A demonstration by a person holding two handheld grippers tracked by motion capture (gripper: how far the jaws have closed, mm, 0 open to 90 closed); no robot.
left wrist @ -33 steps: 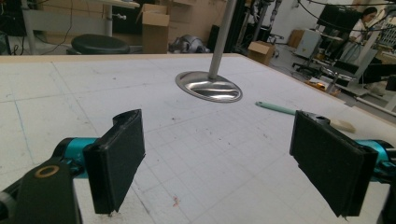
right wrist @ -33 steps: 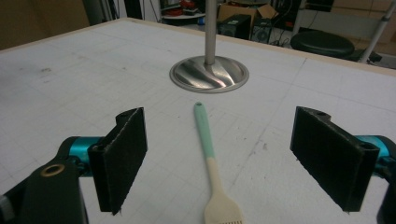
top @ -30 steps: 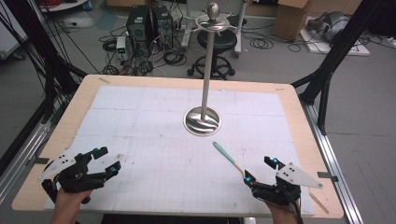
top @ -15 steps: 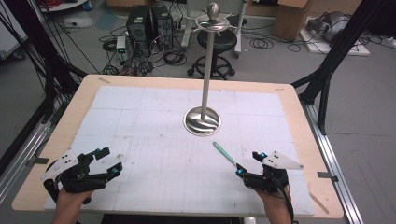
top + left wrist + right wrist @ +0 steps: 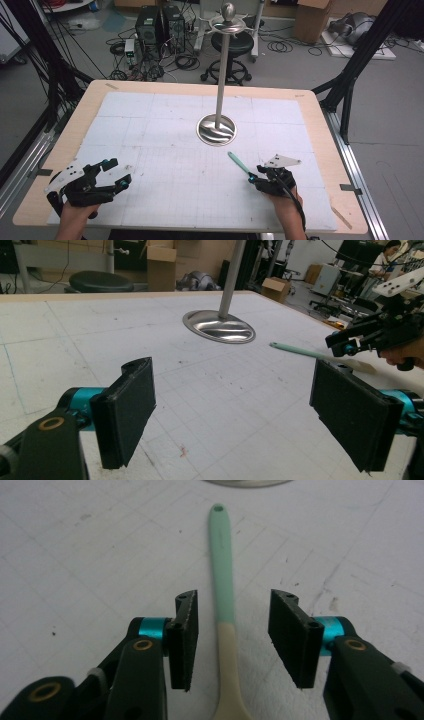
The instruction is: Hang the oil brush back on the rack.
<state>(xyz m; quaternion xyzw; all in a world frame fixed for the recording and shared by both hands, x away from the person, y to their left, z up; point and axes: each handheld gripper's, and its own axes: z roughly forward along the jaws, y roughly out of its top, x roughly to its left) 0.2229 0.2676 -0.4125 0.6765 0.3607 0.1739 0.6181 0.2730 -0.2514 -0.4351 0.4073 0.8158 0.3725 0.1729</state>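
A spoon (image 5: 237, 162) with a mint-green handle and a cream lower part lies flat on the white gridded mat, right of centre. My right gripper (image 5: 253, 178) is low over the spoon's near end. In the right gripper view the spoon (image 5: 222, 555) runs between the two pads of this gripper (image 5: 235, 630). A gap shows on each side, so the pads do not touch it. Its jaws have just been closing around the spoon. My left gripper (image 5: 117, 172) rests at the front left, open wide with nothing between its pads (image 5: 130, 415).
A tall metal stand with a round shiny base (image 5: 216, 129) rises from the middle of the mat, just beyond the spoon's tip. The wooden table edge (image 5: 345, 210) runs close to the right hand. Cables, a stool and boxes lie on the floor behind.
My right gripper has moved left and down onto the spoon's near end, and its jaws have narrowed around the handle. The left gripper has stayed put.
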